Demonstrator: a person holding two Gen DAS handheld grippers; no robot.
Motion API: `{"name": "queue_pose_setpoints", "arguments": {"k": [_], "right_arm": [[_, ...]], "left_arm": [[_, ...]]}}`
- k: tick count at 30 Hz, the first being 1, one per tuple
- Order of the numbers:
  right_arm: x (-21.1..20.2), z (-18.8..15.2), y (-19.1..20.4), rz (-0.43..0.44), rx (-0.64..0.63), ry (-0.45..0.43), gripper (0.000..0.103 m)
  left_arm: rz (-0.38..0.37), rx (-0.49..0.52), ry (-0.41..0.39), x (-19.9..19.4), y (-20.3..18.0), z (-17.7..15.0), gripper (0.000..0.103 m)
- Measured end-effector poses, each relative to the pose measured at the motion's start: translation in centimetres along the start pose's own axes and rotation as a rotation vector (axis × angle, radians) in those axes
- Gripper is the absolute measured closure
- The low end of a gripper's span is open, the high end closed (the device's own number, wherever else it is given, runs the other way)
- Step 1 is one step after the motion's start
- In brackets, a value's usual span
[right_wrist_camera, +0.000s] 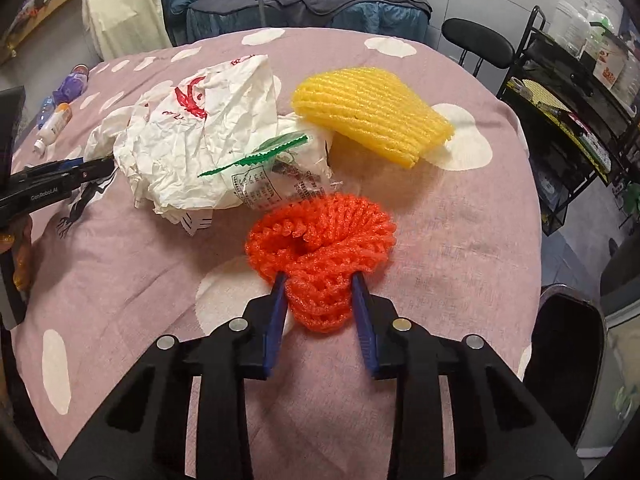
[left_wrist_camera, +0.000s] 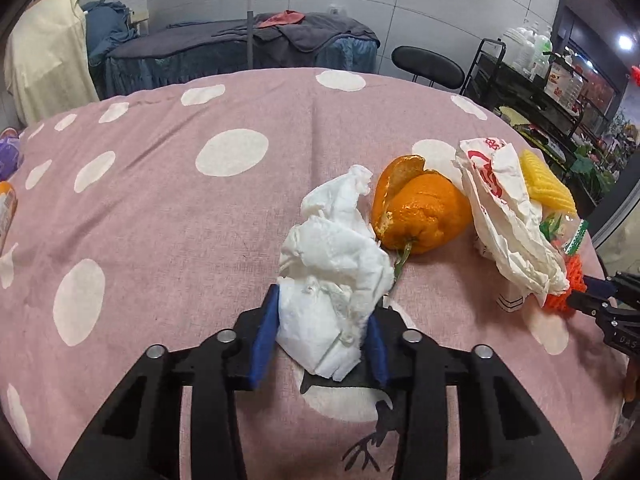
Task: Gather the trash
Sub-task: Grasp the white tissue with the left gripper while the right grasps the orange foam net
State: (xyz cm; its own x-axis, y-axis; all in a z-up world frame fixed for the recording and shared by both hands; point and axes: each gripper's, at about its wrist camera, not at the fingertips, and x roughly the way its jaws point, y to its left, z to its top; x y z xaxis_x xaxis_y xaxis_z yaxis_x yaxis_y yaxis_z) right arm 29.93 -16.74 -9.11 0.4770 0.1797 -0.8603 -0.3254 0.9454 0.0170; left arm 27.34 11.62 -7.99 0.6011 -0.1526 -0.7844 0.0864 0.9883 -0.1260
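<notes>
On the pink spotted desk, the left claw grasps a crumpled white tissue at the near edge; the right claw grasps an orange foam net; orange peel, paper bag and yellow foam net lie farther off, seemingly uncollected.

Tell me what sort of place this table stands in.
Probably a lived-in room used partly for storage, not a tidy dining room: a cloth-draped bed or couch stands behind the polka-dot tablecloth, and a black wire rack crowded with bottles and boxes stands to the right.
</notes>
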Motion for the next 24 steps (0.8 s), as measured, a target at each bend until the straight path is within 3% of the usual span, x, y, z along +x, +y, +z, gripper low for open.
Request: {"name": "queue_pose_setpoints", "arguments": {"k": [2,6,14,24], "right_arm": [[-0.4,-0.2,-0.1,0.006,0.006,-0.013,0.079],[-1.6,-0.9,-0.3,0.038,0.039,-0.048,0.081],[-4.4,-2.6,-0.2,0.071,0.083,-0.118,0.081],[-8.3,-5.4,-0.9,0.099,0.126,-0.231,0.081]], "left_arm": [[0.006,-0.002,-0.018,-0.7,0.0,-0.4,0.081],[-0.010,-0.020,-0.045,-2.0,0.2,-1.3,0.089],[-0.016,-0.050,-0.174,-6.9,-0.7,-3.3,0.089],[-0.062,-0.012,-0.283,-11.2,-5.6,-5.6,0.089]]}}
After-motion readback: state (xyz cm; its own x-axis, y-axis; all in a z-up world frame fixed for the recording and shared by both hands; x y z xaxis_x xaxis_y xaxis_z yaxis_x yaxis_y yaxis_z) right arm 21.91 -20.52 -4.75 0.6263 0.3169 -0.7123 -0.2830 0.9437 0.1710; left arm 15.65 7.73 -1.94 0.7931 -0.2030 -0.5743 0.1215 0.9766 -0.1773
